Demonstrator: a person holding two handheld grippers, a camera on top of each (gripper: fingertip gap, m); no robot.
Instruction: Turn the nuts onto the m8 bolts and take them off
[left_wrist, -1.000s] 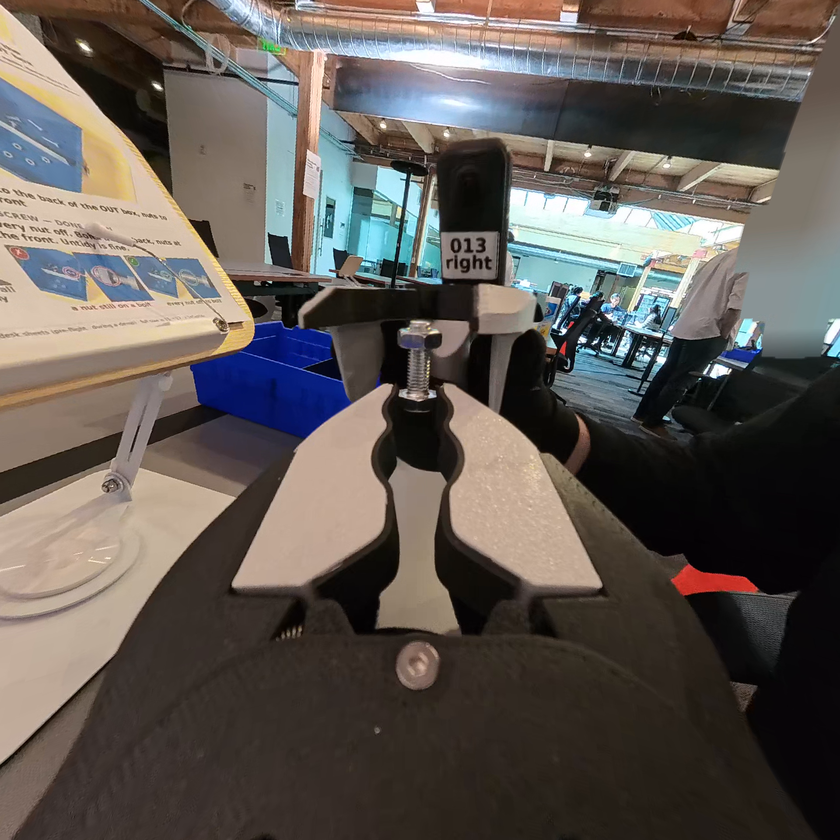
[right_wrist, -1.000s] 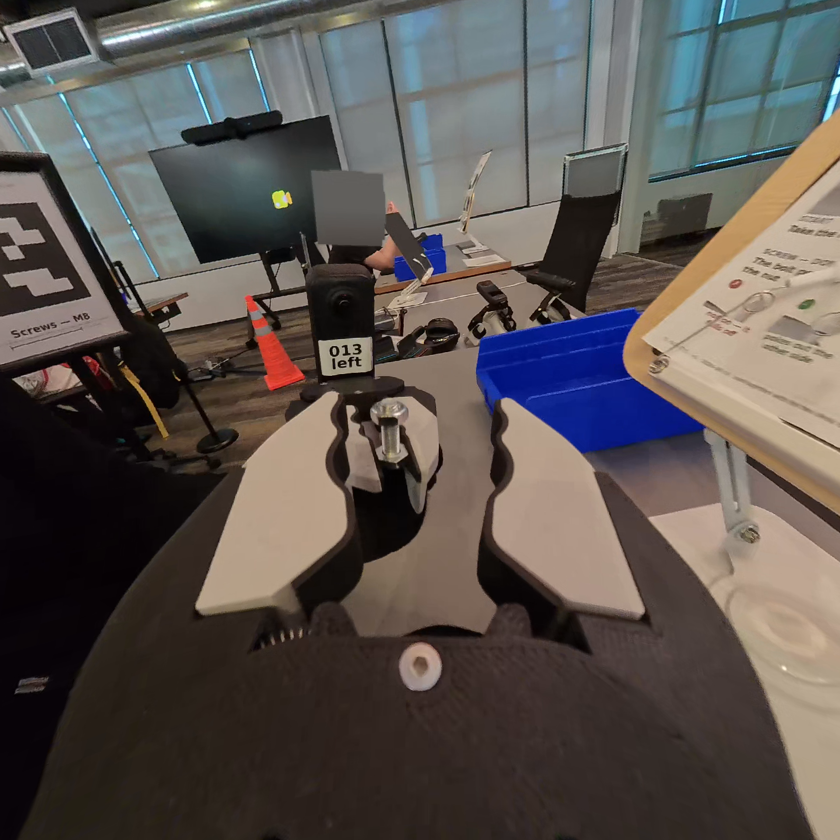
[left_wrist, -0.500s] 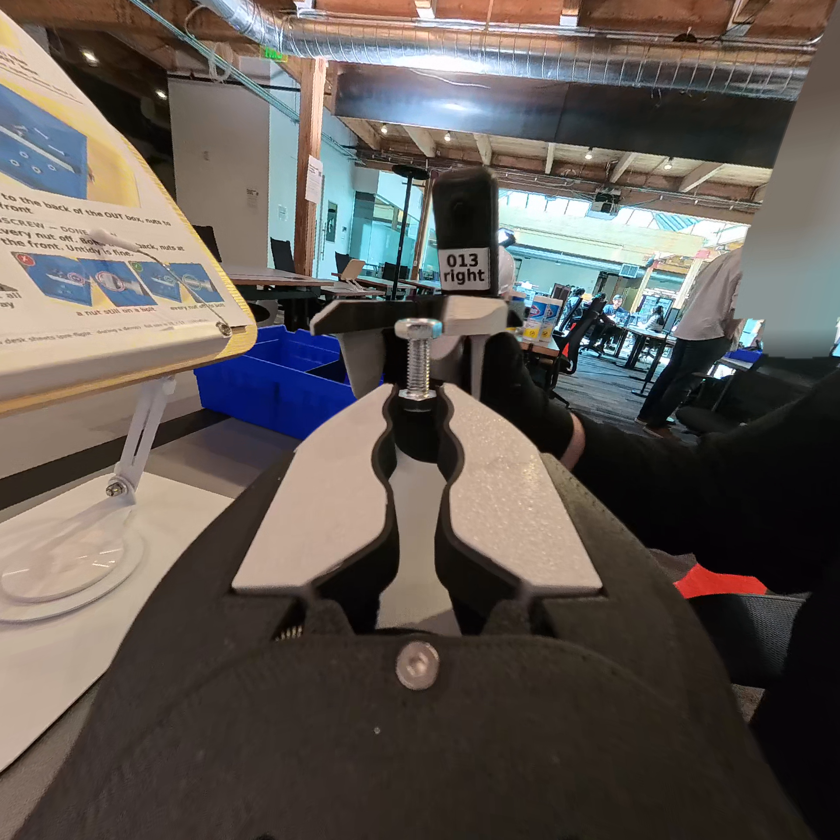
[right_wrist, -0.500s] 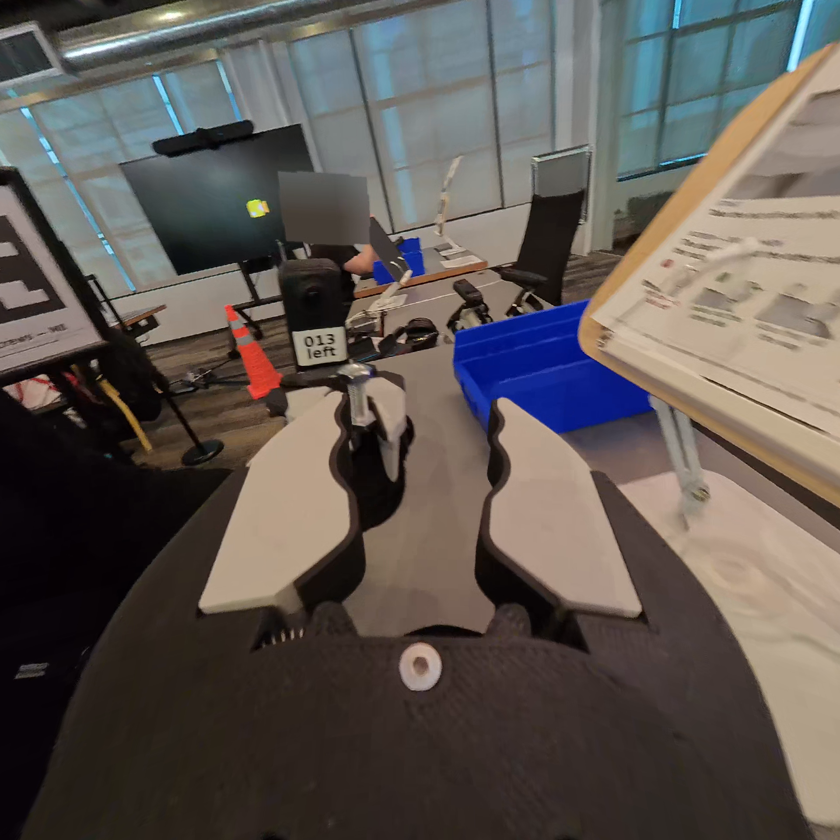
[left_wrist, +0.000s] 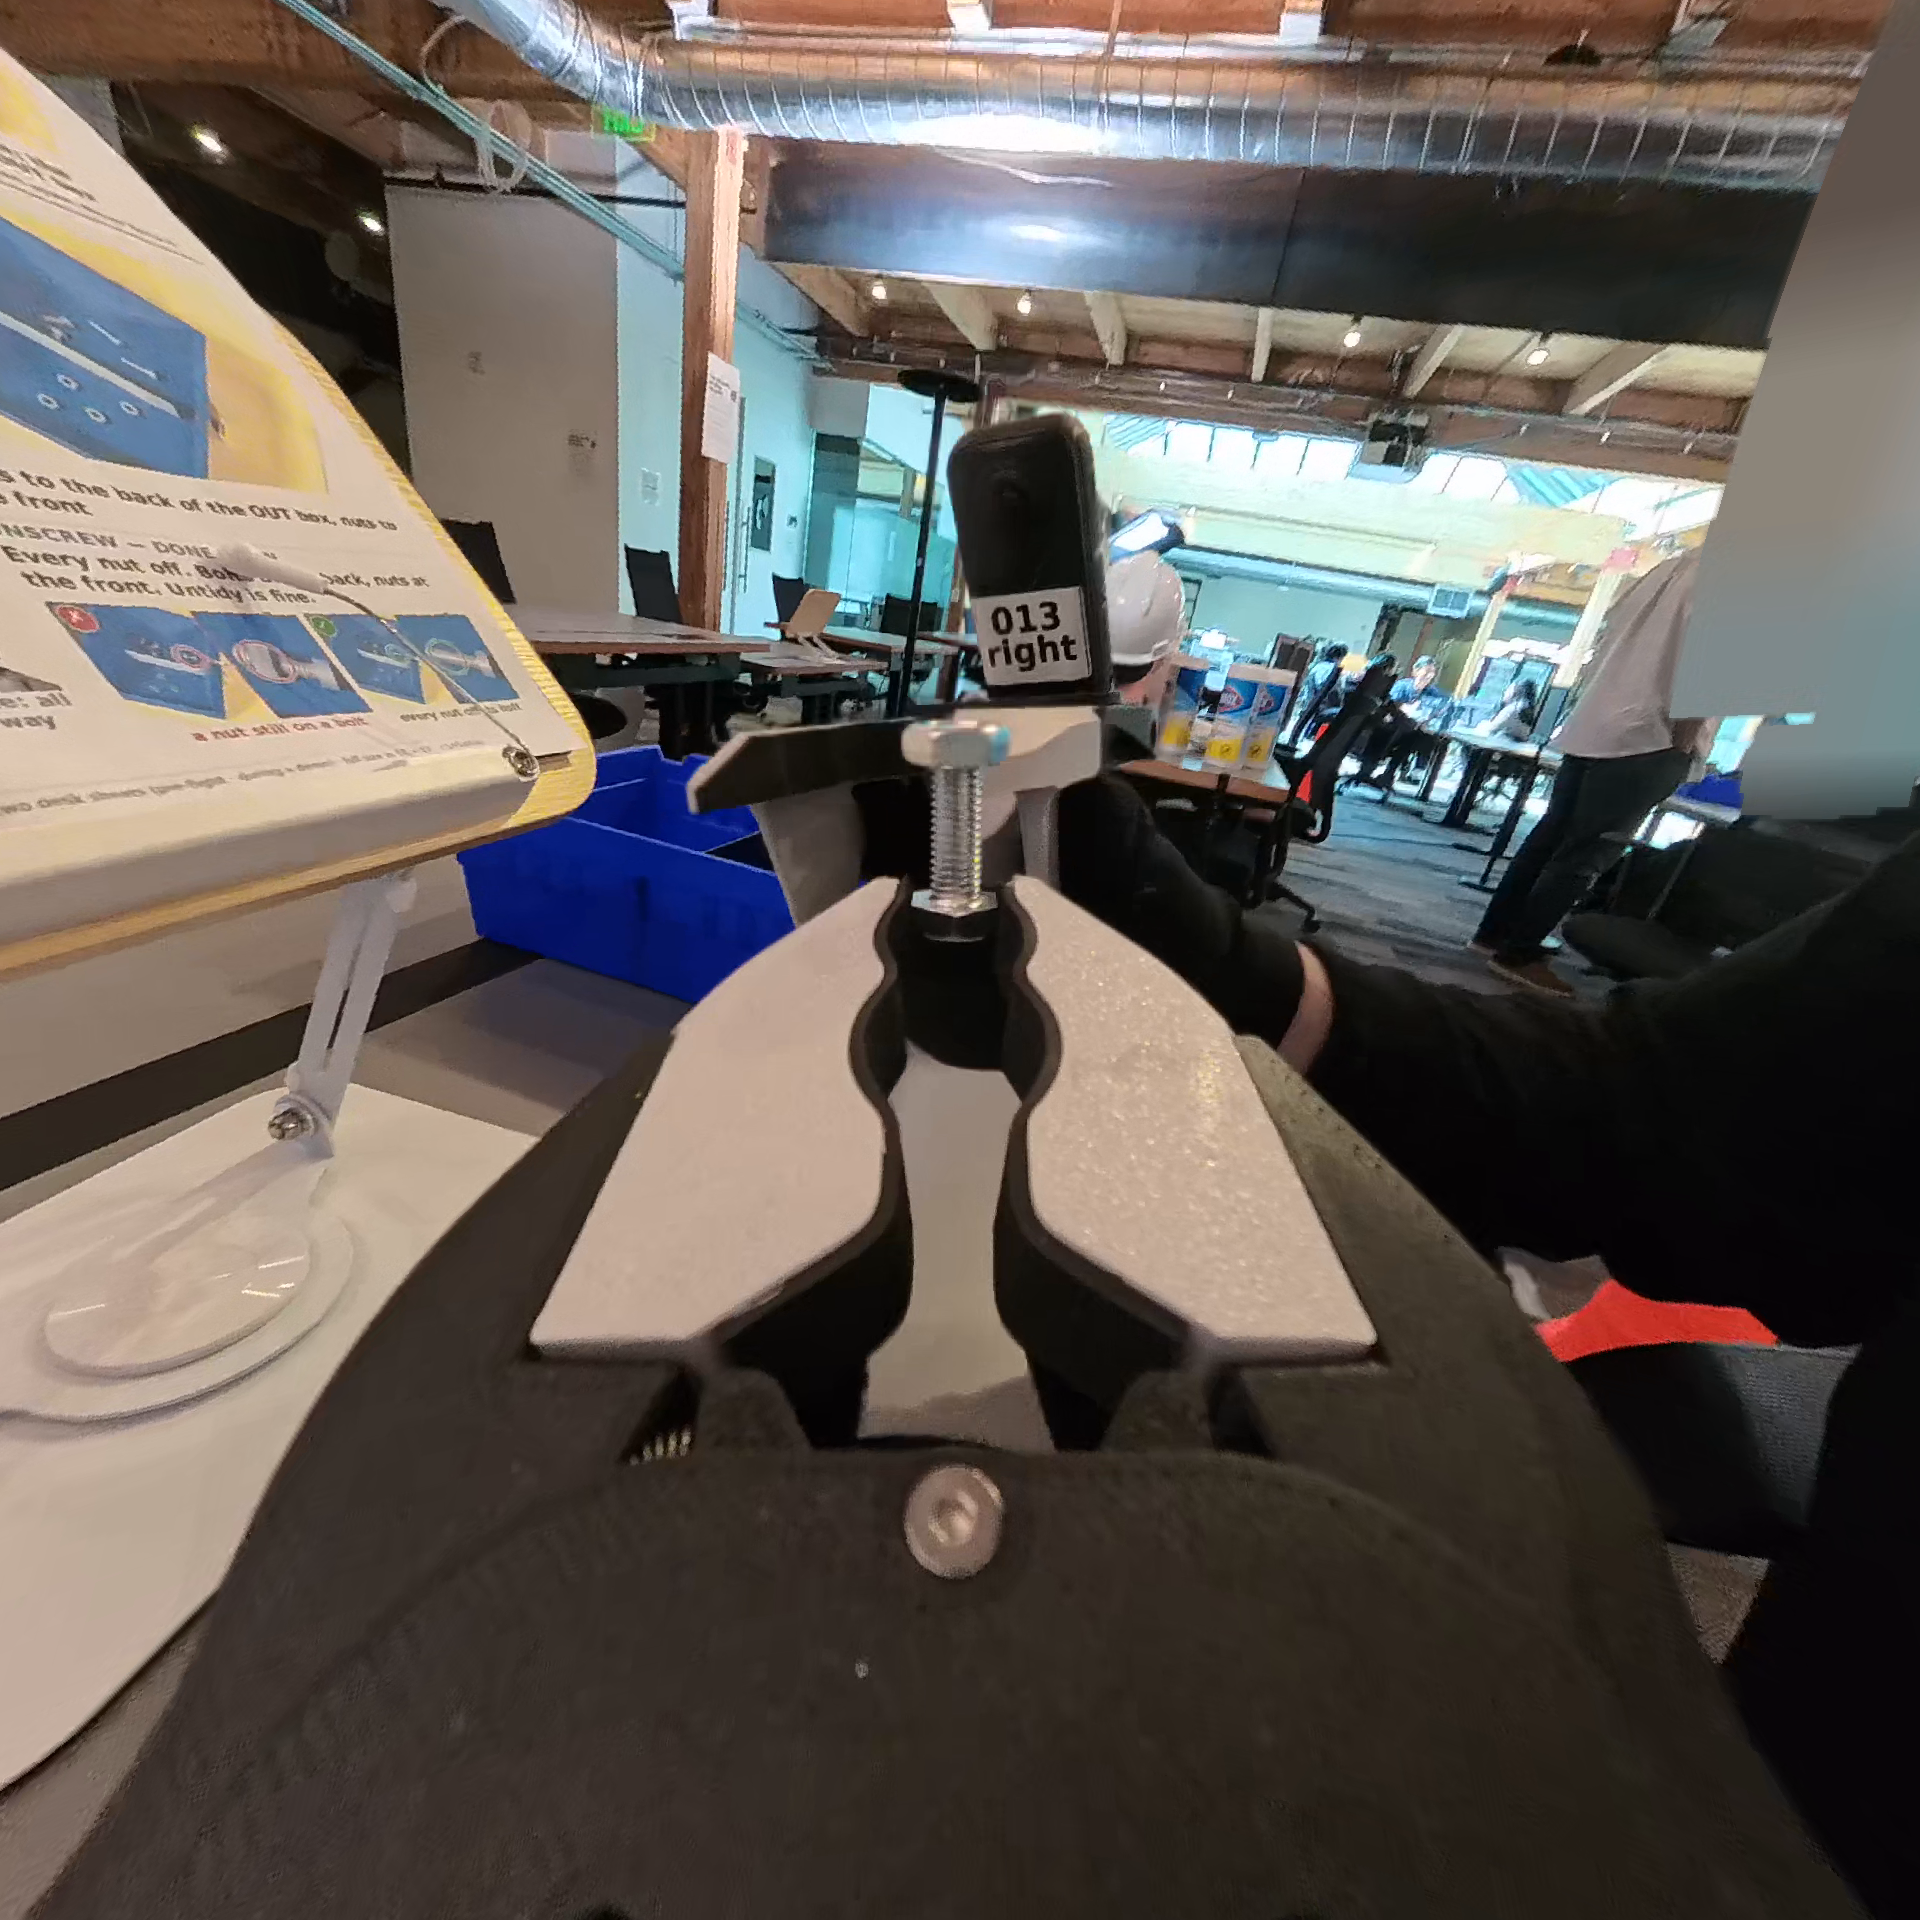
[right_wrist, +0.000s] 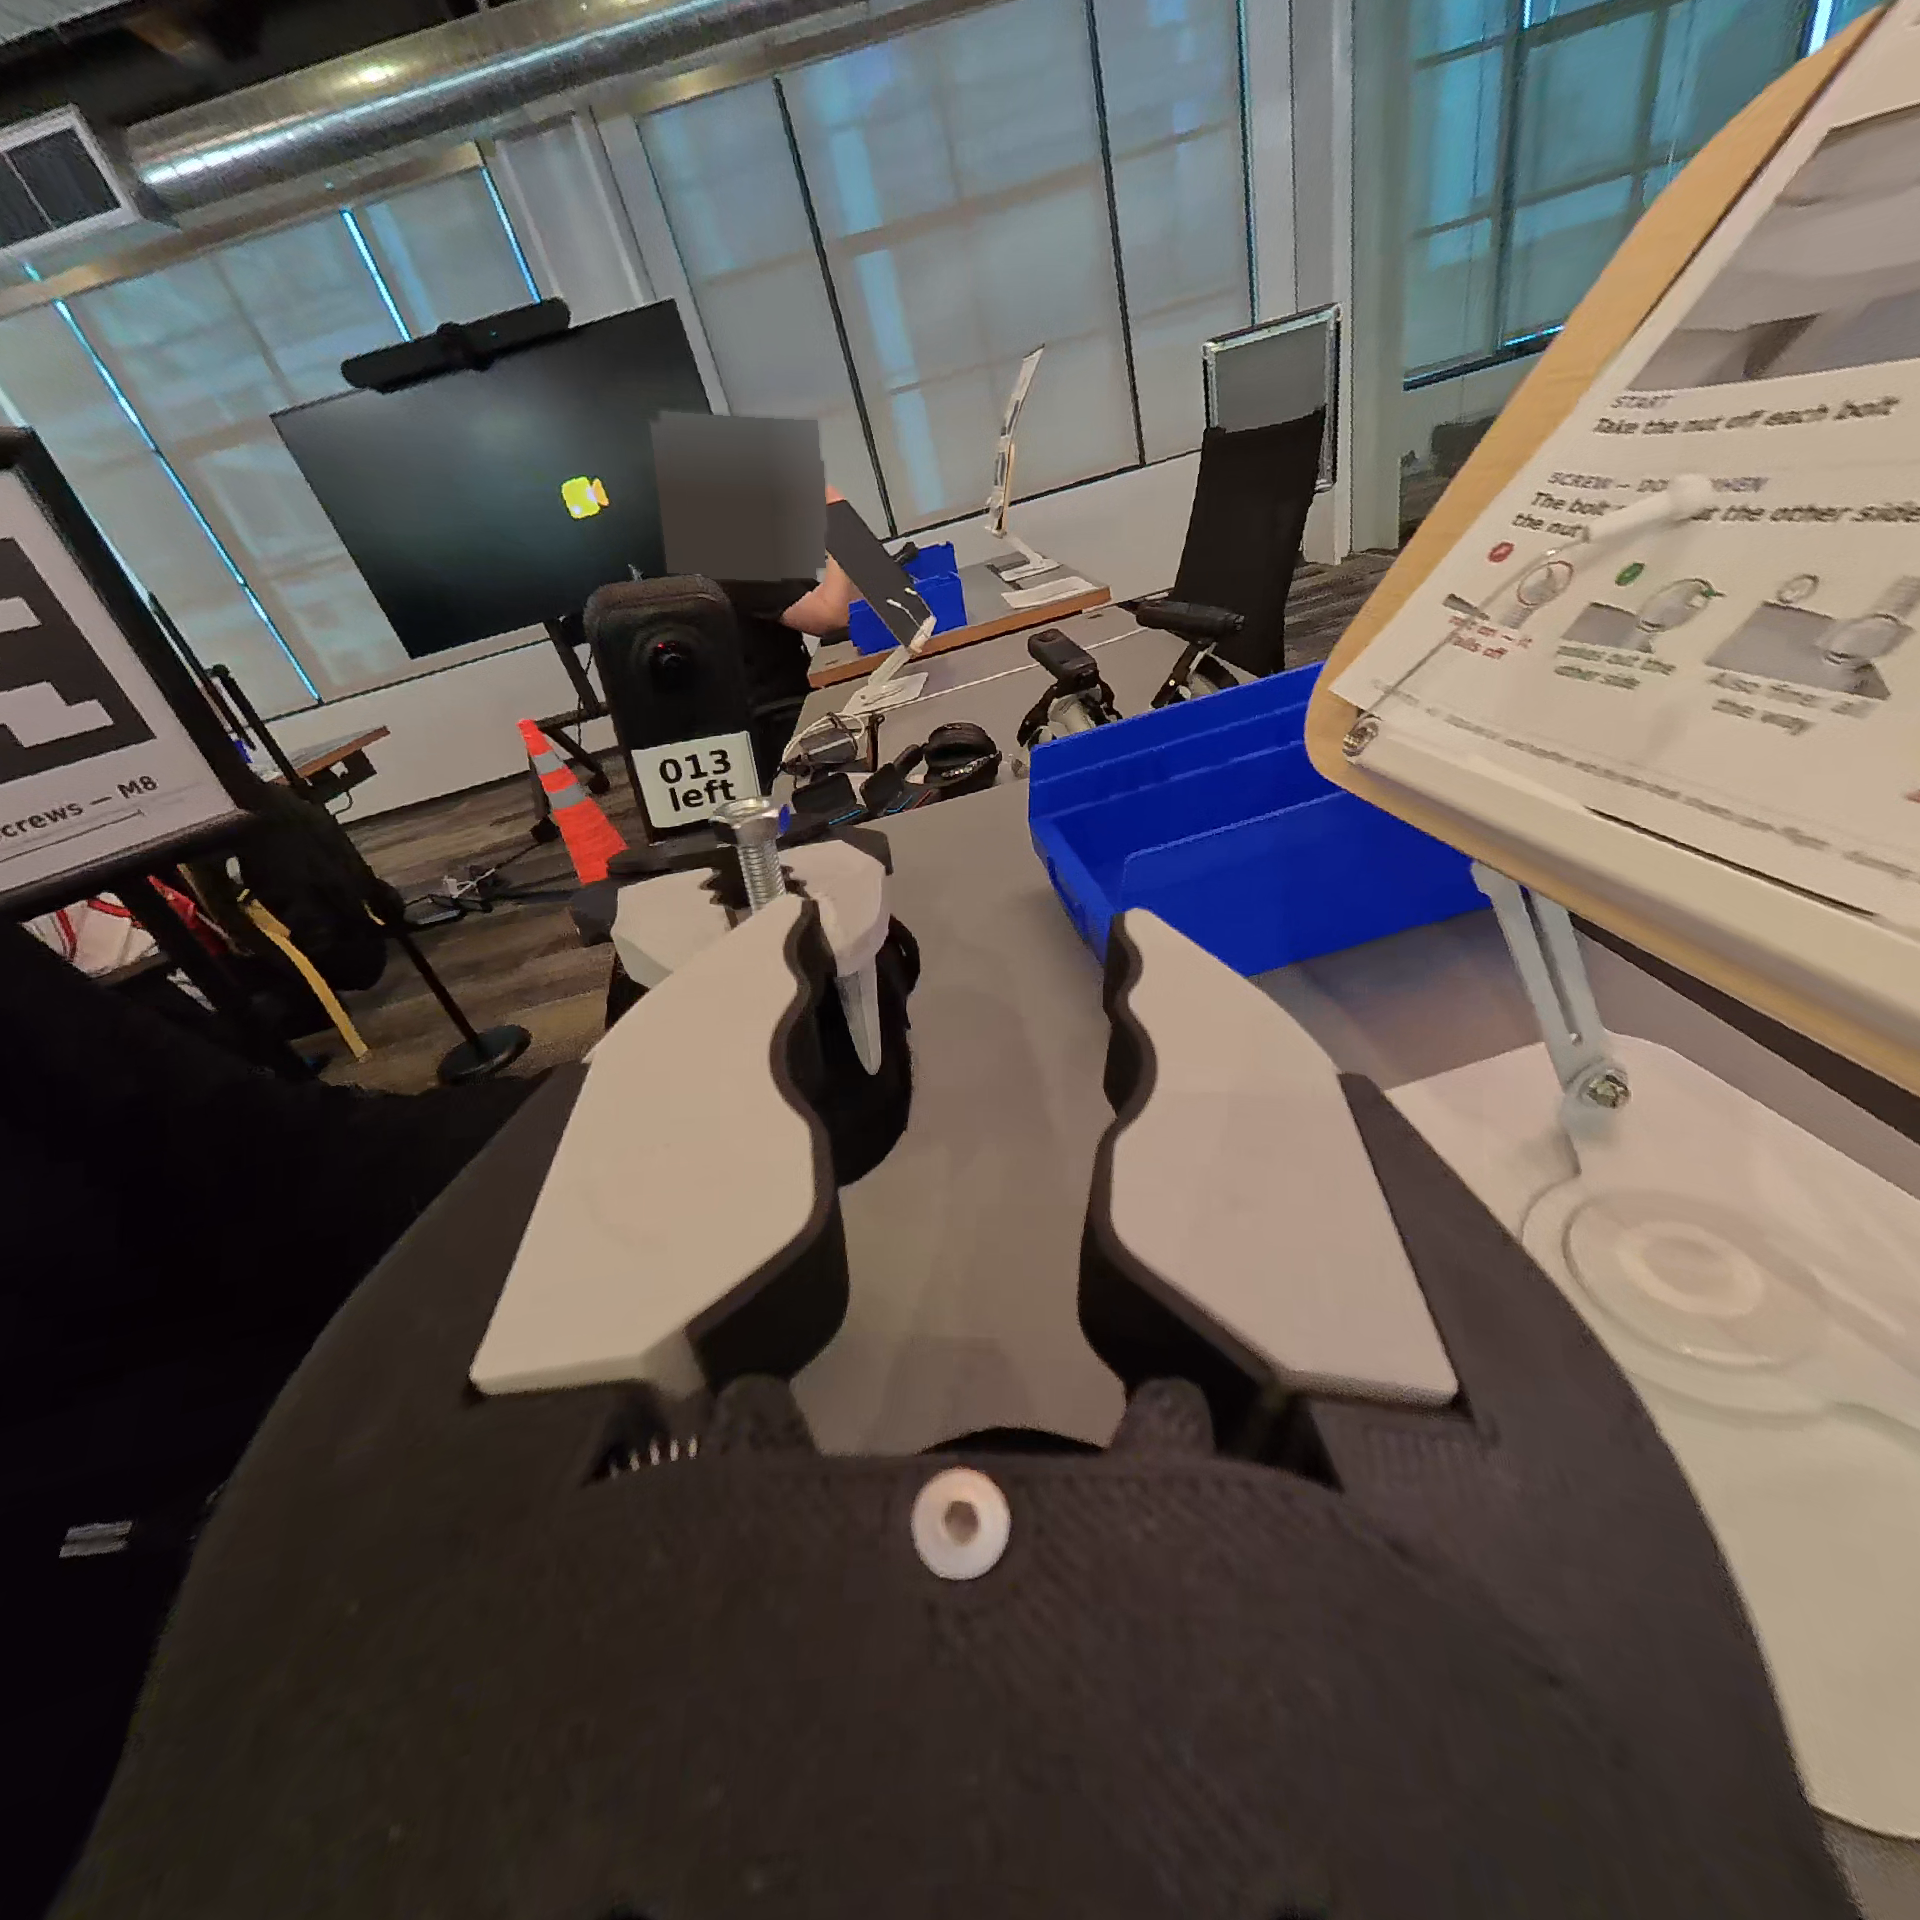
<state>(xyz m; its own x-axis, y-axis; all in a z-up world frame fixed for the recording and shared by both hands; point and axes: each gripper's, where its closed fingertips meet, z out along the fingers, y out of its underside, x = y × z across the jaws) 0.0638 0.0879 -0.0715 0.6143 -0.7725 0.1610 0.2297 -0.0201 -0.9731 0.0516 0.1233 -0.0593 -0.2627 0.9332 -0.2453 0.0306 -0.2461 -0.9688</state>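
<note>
My left gripper (left_wrist: 954, 896) is shut on a steel hex nut (left_wrist: 954, 910) at its fingertips. A silver M8 bolt (left_wrist: 956, 821) stands up out of the nut, head on top. My right gripper (right_wrist: 961, 925) is open and holds nothing. It faces the left gripper from behind the bolt, and its fingers (left_wrist: 810, 857) hang on either side of the bolt in the left wrist view. In the right wrist view the bolt (right_wrist: 753, 852) and the left gripper (right_wrist: 758, 896) lie just beyond my left fingertip (right_wrist: 784, 935), not between the pads.
A blue bin (left_wrist: 623, 883) stands behind on the grey table (right_wrist: 987, 883); it also shows in the right wrist view (right_wrist: 1247, 862). An instruction board (left_wrist: 208, 623) on a white stand (left_wrist: 187, 1299) leans over the table. A person's black sleeve (left_wrist: 1558, 1091) is at right. The gap from one gripper's tips to the other's is roughly 4 cm.
The right gripper's jaws have narrowed a little while still open, and it has shifted, so the bolt now sits at its left fingertip. The left gripper keeps its hold.
</note>
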